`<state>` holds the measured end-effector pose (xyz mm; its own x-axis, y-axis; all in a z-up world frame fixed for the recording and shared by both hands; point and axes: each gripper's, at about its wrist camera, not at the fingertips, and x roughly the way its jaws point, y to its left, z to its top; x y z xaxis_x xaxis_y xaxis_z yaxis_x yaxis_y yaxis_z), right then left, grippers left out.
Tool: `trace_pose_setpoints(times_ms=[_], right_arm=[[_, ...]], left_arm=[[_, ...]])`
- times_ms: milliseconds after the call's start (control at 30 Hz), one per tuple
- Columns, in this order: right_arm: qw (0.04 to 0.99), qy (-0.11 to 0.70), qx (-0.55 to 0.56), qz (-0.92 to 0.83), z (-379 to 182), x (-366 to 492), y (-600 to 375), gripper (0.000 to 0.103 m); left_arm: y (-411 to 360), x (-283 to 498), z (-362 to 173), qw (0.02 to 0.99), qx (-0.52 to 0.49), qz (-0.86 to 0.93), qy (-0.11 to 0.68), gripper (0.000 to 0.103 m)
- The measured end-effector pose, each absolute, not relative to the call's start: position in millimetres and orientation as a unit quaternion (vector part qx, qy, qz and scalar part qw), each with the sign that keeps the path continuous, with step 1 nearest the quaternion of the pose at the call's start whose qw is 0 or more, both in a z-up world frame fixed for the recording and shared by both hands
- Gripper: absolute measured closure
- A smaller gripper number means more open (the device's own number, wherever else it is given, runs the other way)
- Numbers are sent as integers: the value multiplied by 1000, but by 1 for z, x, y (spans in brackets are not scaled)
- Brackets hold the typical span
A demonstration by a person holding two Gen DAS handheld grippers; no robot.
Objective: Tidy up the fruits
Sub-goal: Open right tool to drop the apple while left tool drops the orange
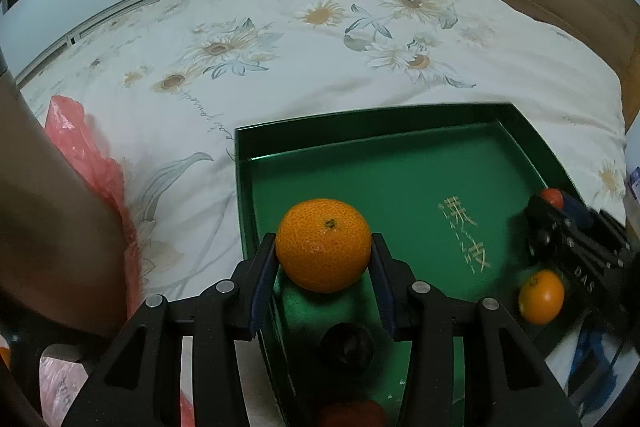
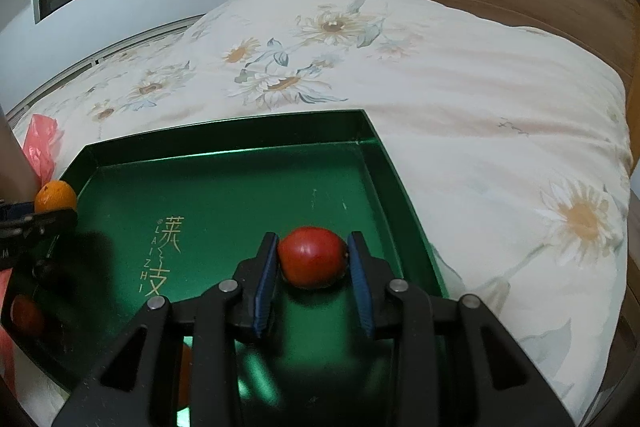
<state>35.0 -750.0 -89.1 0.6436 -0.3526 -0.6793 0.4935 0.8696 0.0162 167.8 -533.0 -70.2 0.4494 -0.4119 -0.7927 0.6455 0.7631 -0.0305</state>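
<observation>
Both tools carry fruit over the green tray on the bed — the left tool clamps an orange by its sides, the right tool a red fruit. Each is low over the tray floor, likely for a gentle set-down.

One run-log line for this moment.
left gripper: holds orange | right gripper: holds red fruit | both above green tray

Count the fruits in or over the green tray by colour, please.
Orange fruits: 2, the held orange and the loose orange
Red fruits: 2, the held red fruit and the loose red fruit
Dark fruits: 1, the dark fruit
Total: 5
</observation>
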Motion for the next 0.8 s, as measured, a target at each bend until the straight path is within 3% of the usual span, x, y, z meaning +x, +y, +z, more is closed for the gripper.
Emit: trace_pose_setpoints(times_ms=[267,300,333,367,400,800], right_arm=[[905,352,104,-214,-91,53,-750,71],[906,351,104,-214,-91,53,-750,63],[906,351,104,-215,-90,52,-750,52],[905,349,106,-217,-90,52,-751,19],[906,348,108,-217,-90,51,-751,0],[910,334,94,-226,-78,48,-747,0]], left_arm=[[-531,168,-69,837,144,-315,423,62],[-532,168,-69,836,145,-317,423,59],[-532,167,-68,836,146,-319,422,49],[-533,165,-67,836,146,-321,421,47],[-534,164,-66,836,148,-321,420,46],[-525,135,-34,851,165,-329,374,43]])
